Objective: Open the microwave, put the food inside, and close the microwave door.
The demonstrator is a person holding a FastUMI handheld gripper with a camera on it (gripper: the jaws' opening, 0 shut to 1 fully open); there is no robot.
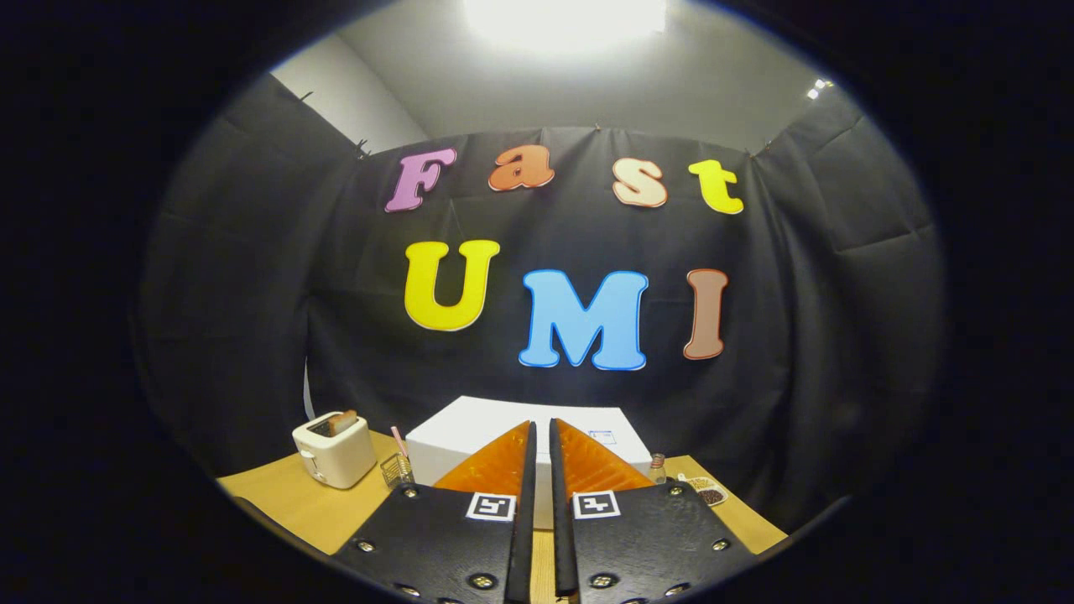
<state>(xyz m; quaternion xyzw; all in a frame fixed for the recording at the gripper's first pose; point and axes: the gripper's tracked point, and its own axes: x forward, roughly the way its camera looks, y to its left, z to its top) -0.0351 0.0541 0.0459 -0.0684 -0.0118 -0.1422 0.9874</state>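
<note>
A white, box-shaped microwave with a smooth matte top sits on a pale wooden tabletop in front of the draped black cloth wall, directly ahead of the hand-held gripper. The gripper's two wedge-shaped fingers are drawn nearly together, only a thin slit between them, with nothing held; their tips lie over the microwave's top face as seen from the gripper view. Each finger's flat, bolted base plate carries a small square black-and-white marker. To the left of the microwave stands a cream, round-cornered toaster with a slice of browned bread poking from its slot. Between toaster and microwave sits a small wire-mesh basket with a pink stick rising from it. To the right of the microwave, a small clear glass bottle stands just beside a shallow white dish of brown, grainy food. A bright ceiling light glares overhead.
</note>
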